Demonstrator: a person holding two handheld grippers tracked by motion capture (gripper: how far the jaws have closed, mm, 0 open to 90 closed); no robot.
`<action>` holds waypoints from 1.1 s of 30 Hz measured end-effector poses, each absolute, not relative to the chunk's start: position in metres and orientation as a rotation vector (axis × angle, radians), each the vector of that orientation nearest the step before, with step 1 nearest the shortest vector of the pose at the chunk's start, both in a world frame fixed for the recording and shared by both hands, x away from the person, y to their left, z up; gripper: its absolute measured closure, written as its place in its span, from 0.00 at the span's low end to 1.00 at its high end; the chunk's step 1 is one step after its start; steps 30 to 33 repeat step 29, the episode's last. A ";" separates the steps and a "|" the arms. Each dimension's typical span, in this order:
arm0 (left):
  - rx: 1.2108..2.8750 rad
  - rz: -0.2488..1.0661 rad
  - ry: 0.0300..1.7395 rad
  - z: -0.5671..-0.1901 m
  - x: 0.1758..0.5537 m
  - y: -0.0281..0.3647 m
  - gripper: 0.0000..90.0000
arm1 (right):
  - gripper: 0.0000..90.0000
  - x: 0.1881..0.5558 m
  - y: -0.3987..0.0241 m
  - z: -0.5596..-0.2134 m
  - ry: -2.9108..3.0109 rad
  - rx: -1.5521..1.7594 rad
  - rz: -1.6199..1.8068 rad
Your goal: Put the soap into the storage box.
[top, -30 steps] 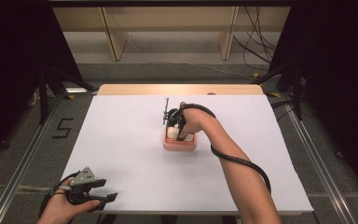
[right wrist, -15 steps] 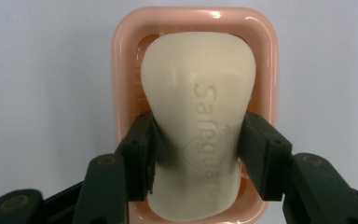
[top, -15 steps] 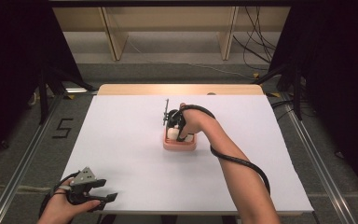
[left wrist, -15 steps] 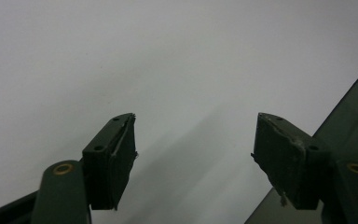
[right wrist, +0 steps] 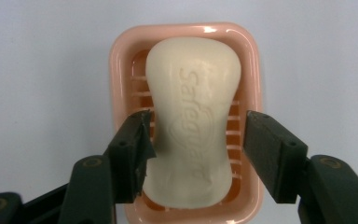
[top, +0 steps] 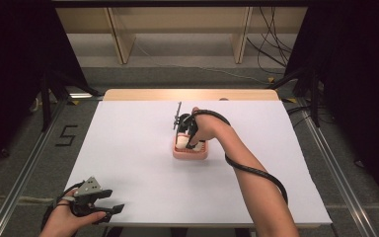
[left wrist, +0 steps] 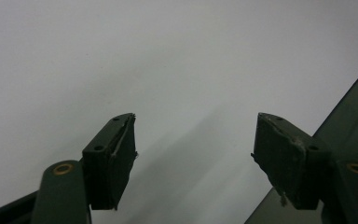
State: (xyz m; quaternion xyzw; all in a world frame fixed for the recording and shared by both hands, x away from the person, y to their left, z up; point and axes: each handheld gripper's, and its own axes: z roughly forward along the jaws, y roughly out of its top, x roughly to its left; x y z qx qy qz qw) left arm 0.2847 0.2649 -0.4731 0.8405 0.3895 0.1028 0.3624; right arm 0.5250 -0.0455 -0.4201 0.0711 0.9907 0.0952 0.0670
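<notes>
1. The work in hand concerns a cream-white soap bar (right wrist: 192, 122) and a pink soap dish (right wrist: 117, 70) that stands near the middle of the white table (top: 128, 148). From where I stand, the bar lies inside the dish, along its length, on the slotted bottom.

2. The right gripper (right wrist: 196, 140) hangs directly above the dish. Its two black jaws are open to about the width of the bar, one on each side of its narrow middle. The left one is very close to the soap or just touches it; on the right side I see a small gap. So the jaws do not clamp anything.

3. In the high view, the right gripper (top: 186, 132) and the hand cover most of the dish (top: 177, 154), which agrees with the close picture.

4. The left gripper (top: 96, 203) rests at the near left corner of the table, well apart from the dish. Its jaws are wide and hold nothing; there is bare table surface (left wrist: 168, 56) between them.

5. My judgement: the soap is in its dish and the jaws stand around it without pressure. Either the placing is practically finished and only the withdrawal of the hand remains, or a grasp is about to start. The pictures do not allow me to decide which.
</notes>
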 end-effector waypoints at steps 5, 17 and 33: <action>2.163 0.262 1.006 -0.473 0.284 0.265 0.32 | 0.43 0.516 -0.053 -0.416 2.985 0.240 0.323; 2.163 0.231 1.012 -0.474 0.284 0.265 0.32 | 0.46 0.480 -0.102 -0.415 2.849 0.442 0.595; 2.184 0.257 1.004 -0.475 0.284 0.263 0.32 | 0.47 0.439 -0.150 -0.434 2.737 0.573 0.794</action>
